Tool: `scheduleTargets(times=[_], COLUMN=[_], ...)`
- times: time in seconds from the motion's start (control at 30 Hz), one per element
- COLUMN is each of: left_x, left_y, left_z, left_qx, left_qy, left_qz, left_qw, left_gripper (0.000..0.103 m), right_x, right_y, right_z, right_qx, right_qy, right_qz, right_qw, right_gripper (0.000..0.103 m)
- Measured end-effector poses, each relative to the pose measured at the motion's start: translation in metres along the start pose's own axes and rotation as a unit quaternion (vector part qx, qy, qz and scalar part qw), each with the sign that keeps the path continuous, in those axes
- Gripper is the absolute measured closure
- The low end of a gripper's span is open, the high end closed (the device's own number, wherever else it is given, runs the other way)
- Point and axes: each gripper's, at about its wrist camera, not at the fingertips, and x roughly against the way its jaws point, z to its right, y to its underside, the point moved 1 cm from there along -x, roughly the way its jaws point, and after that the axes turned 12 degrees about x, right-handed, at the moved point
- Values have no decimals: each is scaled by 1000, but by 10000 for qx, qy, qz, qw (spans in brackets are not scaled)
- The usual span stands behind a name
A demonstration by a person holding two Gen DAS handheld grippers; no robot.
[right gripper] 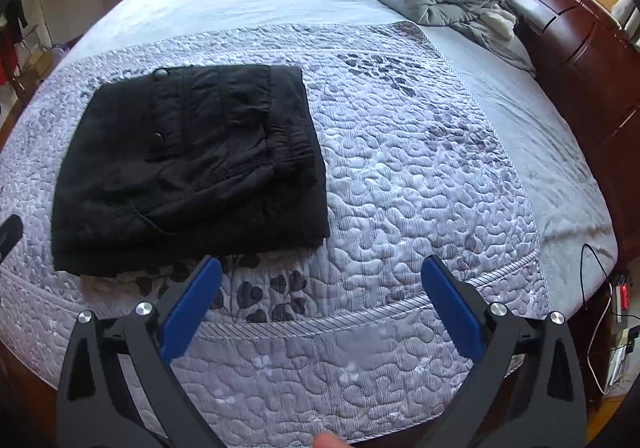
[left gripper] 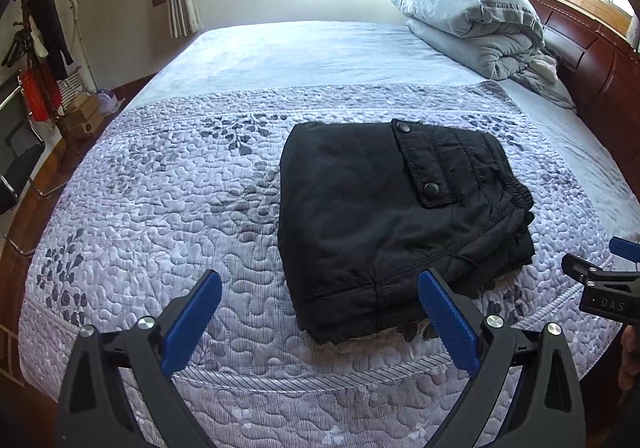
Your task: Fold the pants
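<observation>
The black cargo pants (left gripper: pixel 400 220) lie folded into a compact stack on the grey quilted bedspread (left gripper: pixel 160 208), toward one o'clock in the left wrist view and ten o'clock in the right. The fold looks finished; any last tidying should press the loose edges flat without dragging the layers. The left gripper (left gripper: pixel 320 312) and right gripper (right gripper: pixel 322 296) both stand spread wide, released, holding and touching nothing.
</observation>
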Motion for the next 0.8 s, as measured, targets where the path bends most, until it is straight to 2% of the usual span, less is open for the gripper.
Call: scheduleTargets(times=[0.1, 0.27, 0.5, 0.8], left_x=[-8, -11, -7, -11], left_y=[5, 7, 5, 8], left_z=[-4, -11, -14, -15], left_qx=[-9, 173, 182, 110], left_qy=[-117, -26, 17, -47], left_qz=[-71, -113, -82, -145], left_qw=[9999, 9998, 9998, 9998], left_gripper=[4, 4, 4, 4], right_x=[-8, -8, -5, -5], right_y=[3, 5, 3, 4], right_z=[1, 2, 4, -1], right_qx=[-12, 2, 59, 106], right_qy=[-38, -38, -11, -237], right_qz=[-92, -75, -3, -17], right_qw=[10000, 10000, 10000, 9997], right_gripper=[3, 3, 3, 3])
